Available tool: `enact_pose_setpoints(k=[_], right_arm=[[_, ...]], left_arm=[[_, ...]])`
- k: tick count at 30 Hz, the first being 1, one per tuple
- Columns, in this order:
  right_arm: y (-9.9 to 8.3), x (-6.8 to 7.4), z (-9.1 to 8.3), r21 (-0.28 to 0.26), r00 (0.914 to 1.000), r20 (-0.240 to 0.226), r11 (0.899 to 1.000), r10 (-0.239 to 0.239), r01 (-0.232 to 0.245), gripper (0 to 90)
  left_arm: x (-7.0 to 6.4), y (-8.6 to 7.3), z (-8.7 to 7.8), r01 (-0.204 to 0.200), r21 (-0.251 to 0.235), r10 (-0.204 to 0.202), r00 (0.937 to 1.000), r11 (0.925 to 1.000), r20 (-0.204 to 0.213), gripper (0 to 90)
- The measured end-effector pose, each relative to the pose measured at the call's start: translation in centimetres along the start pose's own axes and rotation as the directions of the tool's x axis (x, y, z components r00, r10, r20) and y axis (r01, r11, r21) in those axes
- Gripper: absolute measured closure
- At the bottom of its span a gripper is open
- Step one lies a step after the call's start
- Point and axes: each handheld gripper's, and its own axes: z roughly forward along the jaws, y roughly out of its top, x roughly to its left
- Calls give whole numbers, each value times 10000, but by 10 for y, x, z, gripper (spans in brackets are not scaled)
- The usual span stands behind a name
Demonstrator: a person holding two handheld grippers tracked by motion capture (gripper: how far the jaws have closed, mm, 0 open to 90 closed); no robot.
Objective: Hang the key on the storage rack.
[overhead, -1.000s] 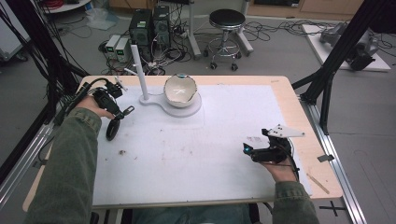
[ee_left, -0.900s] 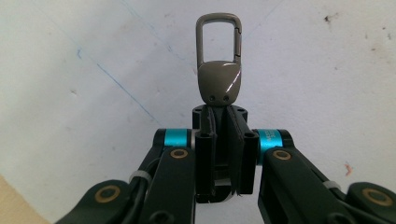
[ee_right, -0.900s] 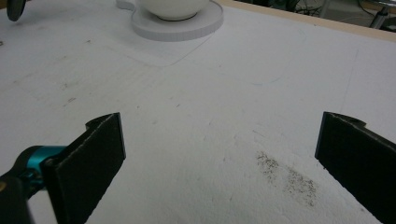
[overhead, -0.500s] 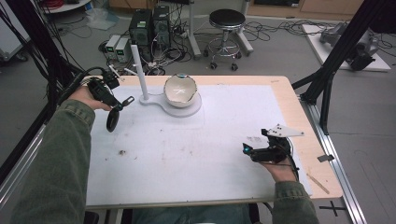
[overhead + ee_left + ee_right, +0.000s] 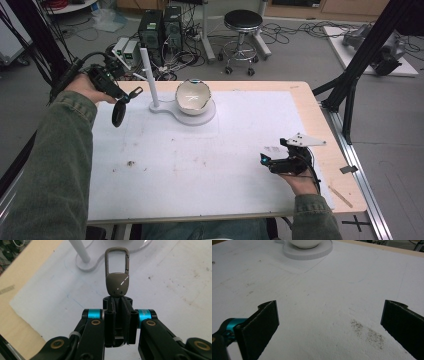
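Carabiner clip point(image 5: 117, 277) clamped in left tongs point(image 5: 119, 312); right tongs point(image 5: 329, 325) spread wide.

White-topped table point(image 5: 200, 165) (stained) carries 1 stand point(image 5: 167, 106) holding a bowl point(image 5: 192, 96)

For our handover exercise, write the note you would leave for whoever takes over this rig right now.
Left hand-held gripper: shut on the carabiner clip, held above the table's left rear, loop end pointing toward the white post.
Right hand-held gripper: open, holding nothing, low over the white mat at front right.
White bowl sits on the round base beside the post.
Done: clip picked up.
Left: probably hanging the clip on the post; it is not yet touching it.
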Motion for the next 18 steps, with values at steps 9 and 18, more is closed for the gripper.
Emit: enact_pose_setpoints(k=[9, 18], right_arm=[[-1, -1, 0, 68, 10000, -60, 10000, 4, -3, 6], [-2, -5, -4, -60, 9998, -45, 9998, 176, -176, 6]], left_arm=[[3, 32, -15, 76, 145, -69, 9989, 9999, -468, 820], [4, 53, -13, -102, 5, 102, 9944, 9999, -1051, 820]])
